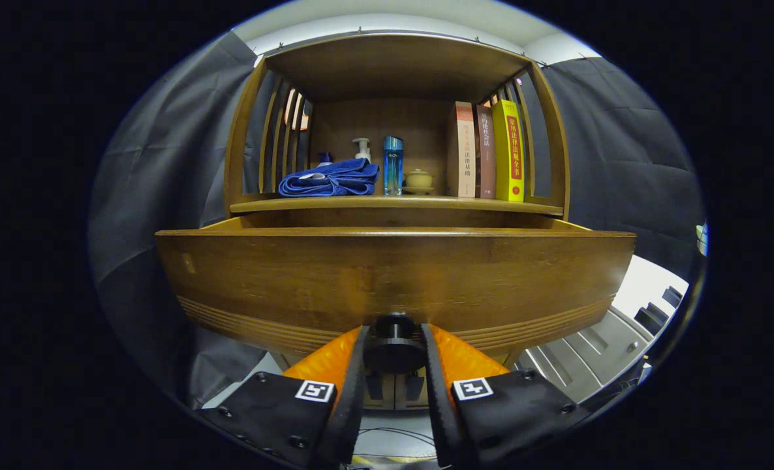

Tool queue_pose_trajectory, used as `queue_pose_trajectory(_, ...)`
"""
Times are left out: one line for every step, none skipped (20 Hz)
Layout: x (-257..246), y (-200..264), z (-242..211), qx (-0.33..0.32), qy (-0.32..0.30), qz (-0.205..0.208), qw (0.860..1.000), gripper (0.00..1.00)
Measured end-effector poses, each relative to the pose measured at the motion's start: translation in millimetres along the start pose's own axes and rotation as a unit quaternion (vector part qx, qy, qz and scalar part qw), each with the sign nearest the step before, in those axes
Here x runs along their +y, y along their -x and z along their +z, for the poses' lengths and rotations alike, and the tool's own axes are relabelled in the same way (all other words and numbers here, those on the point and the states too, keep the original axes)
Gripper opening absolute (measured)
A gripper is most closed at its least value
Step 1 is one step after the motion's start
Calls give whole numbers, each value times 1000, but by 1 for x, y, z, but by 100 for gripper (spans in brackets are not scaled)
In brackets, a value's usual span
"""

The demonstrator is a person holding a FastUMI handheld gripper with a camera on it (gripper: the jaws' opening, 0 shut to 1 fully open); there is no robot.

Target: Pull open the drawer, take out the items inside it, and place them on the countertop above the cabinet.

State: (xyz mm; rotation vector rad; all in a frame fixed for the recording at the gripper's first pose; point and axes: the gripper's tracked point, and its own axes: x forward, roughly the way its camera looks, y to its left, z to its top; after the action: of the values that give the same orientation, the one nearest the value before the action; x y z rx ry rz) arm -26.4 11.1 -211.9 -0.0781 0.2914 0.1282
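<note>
Wooden drawer (393, 274) ahead; tool (394, 339) clamps its black knob (395, 326).

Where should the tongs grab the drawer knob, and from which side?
Grip the round black knob across its disc, one finger on each flank, coming straight at the drawer front. It stands out from the wood on a short stem, so there is room behind the disc to hook and pull. The tongs already sit that way, fingers against both sides, apparently closed on it.
</note>
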Motion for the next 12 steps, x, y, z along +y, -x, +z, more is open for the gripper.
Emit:
queue_pose_trajectory(3,1,1,-1,1,6,1000,54)
queue_pose_trajectory(7,0,0,-1,1,11,1000,61)
queue_pose_trajectory(11,1,0,-1,2,15,1000,68)
queue_pose_trajectory(14,2,0,-1,5,19,1000,76)
queue_pose_trajectory(16,2,1,-3,10,20,1000,83)
queue_pose_trajectory(17,3,2,-6,13,21,1000,90)
queue_pose_trajectory(16,4,8,-12,17,19,1000,94)
queue_pose_trajectory(15,2,14,-22,23,18,999,98)
queue_pose_trajectory(13,7,25,-34,30,15,999,98)
queue_pose_trajectory(11,11,36,-47,36,13,998,98)
queue_pose_trajectory(10,16,49,-62,39,13,997,98)
queue_pose_trajectory(10,23,65,-76,39,15,996,98)
